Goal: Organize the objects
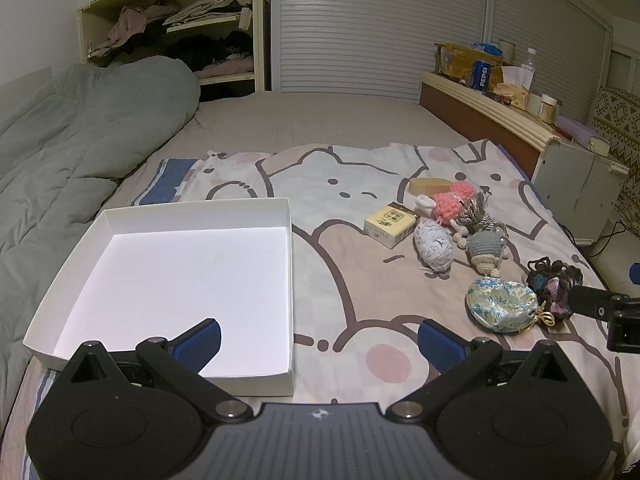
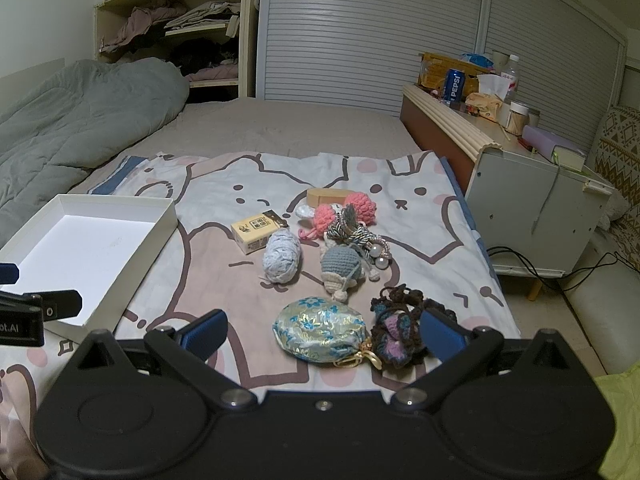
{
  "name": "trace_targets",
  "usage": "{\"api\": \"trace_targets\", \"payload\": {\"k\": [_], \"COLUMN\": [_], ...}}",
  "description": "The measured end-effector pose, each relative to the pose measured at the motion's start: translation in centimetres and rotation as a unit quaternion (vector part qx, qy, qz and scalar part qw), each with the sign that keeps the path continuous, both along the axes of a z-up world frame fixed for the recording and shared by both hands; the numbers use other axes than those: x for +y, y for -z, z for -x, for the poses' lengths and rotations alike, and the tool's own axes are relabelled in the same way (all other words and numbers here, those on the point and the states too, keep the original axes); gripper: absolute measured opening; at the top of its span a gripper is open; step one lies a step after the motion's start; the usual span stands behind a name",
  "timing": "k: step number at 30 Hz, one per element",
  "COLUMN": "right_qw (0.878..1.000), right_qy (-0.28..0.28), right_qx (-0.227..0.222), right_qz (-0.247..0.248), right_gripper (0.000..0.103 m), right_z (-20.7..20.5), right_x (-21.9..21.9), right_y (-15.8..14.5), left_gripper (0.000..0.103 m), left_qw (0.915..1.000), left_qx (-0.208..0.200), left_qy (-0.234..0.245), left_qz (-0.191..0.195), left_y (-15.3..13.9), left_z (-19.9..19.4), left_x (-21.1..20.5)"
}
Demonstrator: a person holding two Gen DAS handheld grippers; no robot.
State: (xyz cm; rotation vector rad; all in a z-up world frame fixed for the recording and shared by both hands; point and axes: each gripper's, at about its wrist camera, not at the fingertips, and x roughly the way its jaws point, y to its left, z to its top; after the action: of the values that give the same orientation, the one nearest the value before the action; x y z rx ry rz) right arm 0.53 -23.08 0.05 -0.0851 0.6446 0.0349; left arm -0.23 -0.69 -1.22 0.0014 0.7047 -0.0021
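1. The trinkets lie in a loose cluster on the cartoon sheet: brocade pouch, dark crochet, yarn ball, small carton, pink crochet
2. White box sits empty well to their left, likely the place to collect them
3. Right gripper hovers spread wide around pouch and dark crochet, gripping nothing
4. Left gripper, equally wide and empty, hangs over the box's near corner

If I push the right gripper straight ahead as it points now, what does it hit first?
Most likely the brocade pouch, which lies just ahead between the open right gripper fingers, with the dark crochet piece beside it near the right-hand finger. Depth is hard to judge here.
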Motion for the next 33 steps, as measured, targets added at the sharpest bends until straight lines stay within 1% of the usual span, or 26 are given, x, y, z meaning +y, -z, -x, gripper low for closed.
{"api": "trace_targets", "payload": {"k": [33], "right_qw": [1.0], "right_qy": [0.0], "right_qx": [0.001], "right_qz": [0.0], "right_gripper": [0.103], "right_z": [-0.04], "right_x": [0.0], "right_y": [0.14], "left_gripper": [0.103], "left_qw": [1.0], "left_qx": [0.004], "left_qy": [0.001], "left_qz": [0.002], "left_y": [0.13], "left_z": [0.15], "left_x": [-0.22]}}
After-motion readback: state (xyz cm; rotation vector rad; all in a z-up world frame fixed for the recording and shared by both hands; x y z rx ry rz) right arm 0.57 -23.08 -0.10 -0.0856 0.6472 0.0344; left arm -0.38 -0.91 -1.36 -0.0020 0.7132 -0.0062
